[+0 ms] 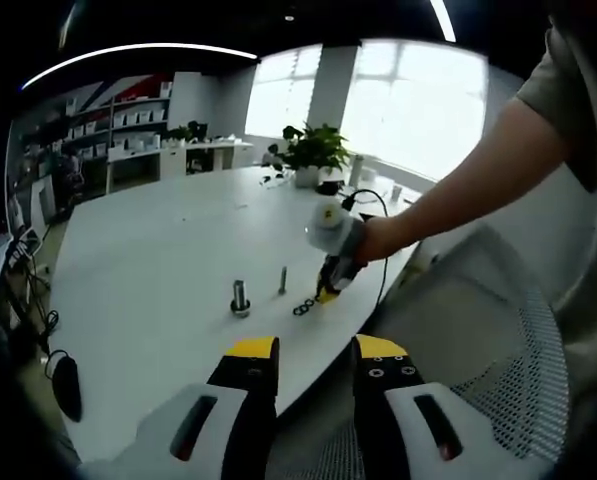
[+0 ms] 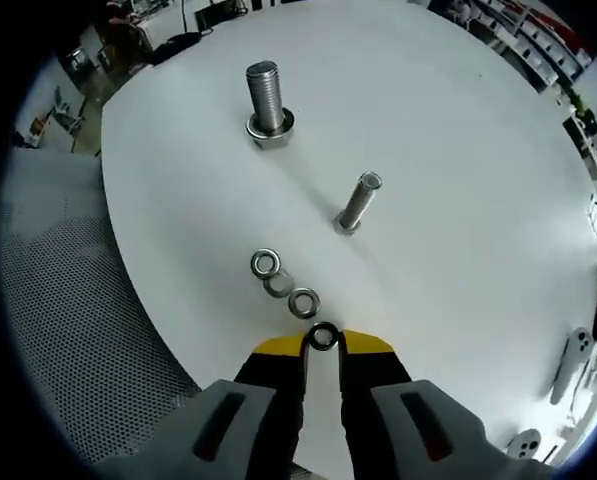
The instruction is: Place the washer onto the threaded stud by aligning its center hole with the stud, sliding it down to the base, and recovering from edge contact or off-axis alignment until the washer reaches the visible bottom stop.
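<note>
**Washers, studs and two grippers on a white table**

Left gripper view. The left gripper (image 1: 316, 362) hangs off the near edge of the white table (image 1: 158, 260), jaws a moderate gap apart, nothing between them. On the table: a thick threaded stud (image 1: 240, 297) with a nut at its base, a thinner stud (image 1: 283, 280) just right of it, and a short chain of washers (image 1: 303, 308) nearer the edge. The right gripper (image 1: 328, 290), held by a person's hand (image 1: 373, 240), points down at the right end of that chain. A potted plant (image 1: 313, 150) stands far across the table; a mesh chair (image 1: 498, 340) sits right of the table edge. The tabletop left of the studs is bare.

Right gripper view. The right gripper (image 2: 323, 345) has its jaws narrow, pinching a dark washer (image 2: 323, 336) at the tips, low over the table (image 2: 458, 150) near its rounded near edge. Three loose washers (image 2: 283, 283) lie in a line just beyond the tips. The thin stud (image 2: 358, 203) stands tilted farther on, the thick stud (image 2: 267, 100) beyond and left. Open tabletop lies to the right; mesh seat (image 2: 78, 300) to the left.
</note>
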A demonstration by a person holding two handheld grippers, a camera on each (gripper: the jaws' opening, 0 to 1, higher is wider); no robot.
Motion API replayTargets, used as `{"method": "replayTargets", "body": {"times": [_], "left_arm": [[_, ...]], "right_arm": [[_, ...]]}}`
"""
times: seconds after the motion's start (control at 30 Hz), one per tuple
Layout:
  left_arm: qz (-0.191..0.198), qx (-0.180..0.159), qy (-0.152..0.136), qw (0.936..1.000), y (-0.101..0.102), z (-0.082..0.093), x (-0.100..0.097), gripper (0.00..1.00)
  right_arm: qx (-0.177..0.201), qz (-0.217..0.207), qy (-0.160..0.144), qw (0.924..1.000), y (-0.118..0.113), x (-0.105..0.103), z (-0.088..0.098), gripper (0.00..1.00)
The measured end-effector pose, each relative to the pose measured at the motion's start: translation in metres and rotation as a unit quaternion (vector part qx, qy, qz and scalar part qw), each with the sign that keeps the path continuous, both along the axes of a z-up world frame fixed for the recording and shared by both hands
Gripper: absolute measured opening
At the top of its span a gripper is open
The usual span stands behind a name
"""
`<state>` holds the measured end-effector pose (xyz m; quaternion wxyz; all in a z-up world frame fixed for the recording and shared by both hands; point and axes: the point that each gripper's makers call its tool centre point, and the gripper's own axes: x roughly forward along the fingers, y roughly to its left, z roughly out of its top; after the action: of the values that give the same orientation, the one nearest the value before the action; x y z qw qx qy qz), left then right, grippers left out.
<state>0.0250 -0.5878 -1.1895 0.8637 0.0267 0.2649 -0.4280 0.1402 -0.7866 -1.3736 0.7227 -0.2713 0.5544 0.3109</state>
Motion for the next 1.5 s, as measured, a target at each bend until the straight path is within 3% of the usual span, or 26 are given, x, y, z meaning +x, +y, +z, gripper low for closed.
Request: {"method": "replayTargets", "body": {"times": [0.53,0.97,1.5], "left_arm": [[-0.001,-0.002,-0.002,1.0,0.0,0.001,0.0,0.27],[-0.002,-0.002,-0.001,1.0,-0.001,0.001,0.0,0.27],[-0.003,-0.002,-0.003,1.0,-0.001,0.001,0.0,0.27]], "right_arm": [[-0.005,-0.004,-0.005,1.0,-0.007,0.0,0.001,0.14],[0.024,-0.015,-0.042,0.9987,0.0,0.025,0.031,0.14],[0.048,0.02,-0.095,0.994,0.027,0.052,0.064,0.14]]}}
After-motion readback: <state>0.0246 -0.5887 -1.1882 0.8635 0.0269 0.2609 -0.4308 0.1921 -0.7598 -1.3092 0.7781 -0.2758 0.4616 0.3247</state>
